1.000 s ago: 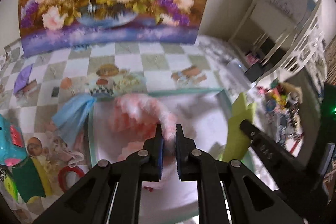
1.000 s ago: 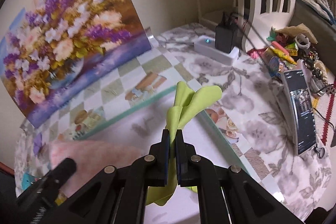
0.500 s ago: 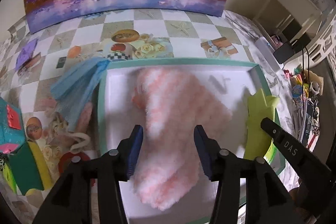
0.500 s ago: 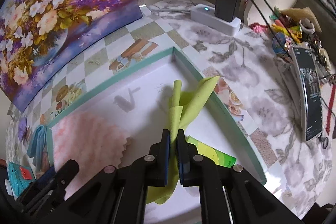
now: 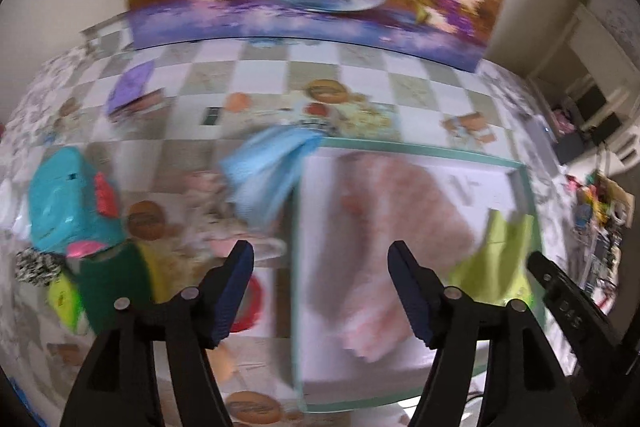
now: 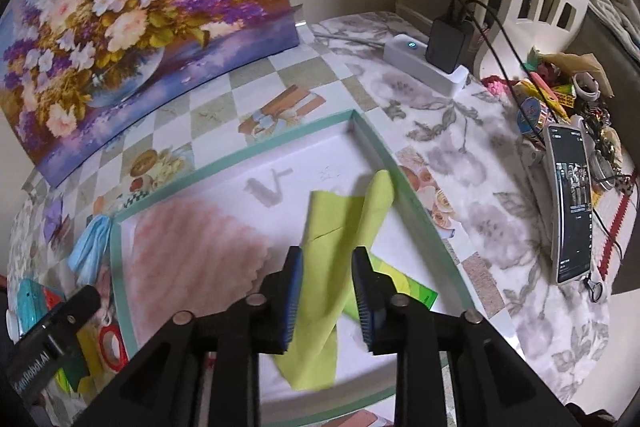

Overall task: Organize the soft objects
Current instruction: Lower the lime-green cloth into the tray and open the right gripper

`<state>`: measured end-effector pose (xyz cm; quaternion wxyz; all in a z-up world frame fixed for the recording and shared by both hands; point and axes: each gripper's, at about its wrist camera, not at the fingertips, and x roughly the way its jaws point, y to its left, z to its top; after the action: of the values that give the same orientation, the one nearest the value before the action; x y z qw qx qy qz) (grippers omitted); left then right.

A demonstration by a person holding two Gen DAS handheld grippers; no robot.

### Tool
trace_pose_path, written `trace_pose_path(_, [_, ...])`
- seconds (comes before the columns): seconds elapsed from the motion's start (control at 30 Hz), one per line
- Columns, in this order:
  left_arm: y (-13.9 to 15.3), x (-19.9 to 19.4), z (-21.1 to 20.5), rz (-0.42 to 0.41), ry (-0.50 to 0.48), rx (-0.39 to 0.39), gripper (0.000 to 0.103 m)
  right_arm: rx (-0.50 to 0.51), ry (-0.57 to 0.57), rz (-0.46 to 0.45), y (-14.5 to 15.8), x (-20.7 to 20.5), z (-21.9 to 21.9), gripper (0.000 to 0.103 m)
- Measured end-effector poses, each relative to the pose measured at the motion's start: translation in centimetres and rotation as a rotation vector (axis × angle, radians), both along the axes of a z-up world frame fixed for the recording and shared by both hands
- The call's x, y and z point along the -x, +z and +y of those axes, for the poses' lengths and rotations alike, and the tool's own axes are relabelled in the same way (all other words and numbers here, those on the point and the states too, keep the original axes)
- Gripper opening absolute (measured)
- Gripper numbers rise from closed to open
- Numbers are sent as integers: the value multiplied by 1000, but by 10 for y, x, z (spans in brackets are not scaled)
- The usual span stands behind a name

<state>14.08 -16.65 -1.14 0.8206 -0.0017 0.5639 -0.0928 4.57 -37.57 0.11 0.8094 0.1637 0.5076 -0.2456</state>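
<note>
A white tray with a teal rim (image 5: 420,149) (image 6: 376,143) holds a fluffy pink cloth (image 5: 396,219) (image 6: 192,251) and a lime-green cloth (image 5: 500,255) (image 6: 344,223). My left gripper (image 5: 319,253) hovers over the tray's left edge, its jaws opening wide with nothing between them. My right gripper (image 6: 327,255) is above the green cloth; its jaws are opening and the cloth sags loose between them, the pads clear of it. A light blue cloth (image 5: 268,171) (image 6: 90,247) drapes over the tray's far left corner. The left wrist view is blurred.
A floral painting (image 6: 132,7) leans on the wall behind. Left of the tray lie a teal toy (image 5: 64,195), a green sponge (image 5: 116,283) and a red ring (image 5: 250,307). To the right are a power strip with charger (image 6: 436,67), a phone (image 6: 570,203) and small clutter.
The left gripper let go of the pink cloth, which now lies flat in the tray, and swung left. The right gripper lowered the green cloth into the tray and its jaws parted.
</note>
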Motion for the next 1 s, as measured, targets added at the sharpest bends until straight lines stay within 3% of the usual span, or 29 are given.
trace_pose_path(0.07, [-2,-1,9,3,28,-19,72,-3,4,13,-3,-1,2,35])
trace_pose_path(0.13, [-3,-3,19,14,59,-19,74,-7,5,24,-7,-1,3,62])
trace_pose_path(0.17, [-4,-4,24,19,73,-15,77,-9,4,24,-7,-1,4,64])
trace_pose_path(0.47, [1,-10,51,-11,143,-63,91,-36,36,68,-19,-4,16,74])
trace_pose_path(0.67, [0,-12,60,-25,147,-108,94,-78,71,77,-20,-5,23,77])
trace_pose_path(0.9, [1,-13,68,-30,161,-99,96,-63,67,90,-19,-4,27,86])
trace_pose_path(1.0, [3,-14,71,-44,172,-97,100,-76,75,83,-18,-4,28,102])
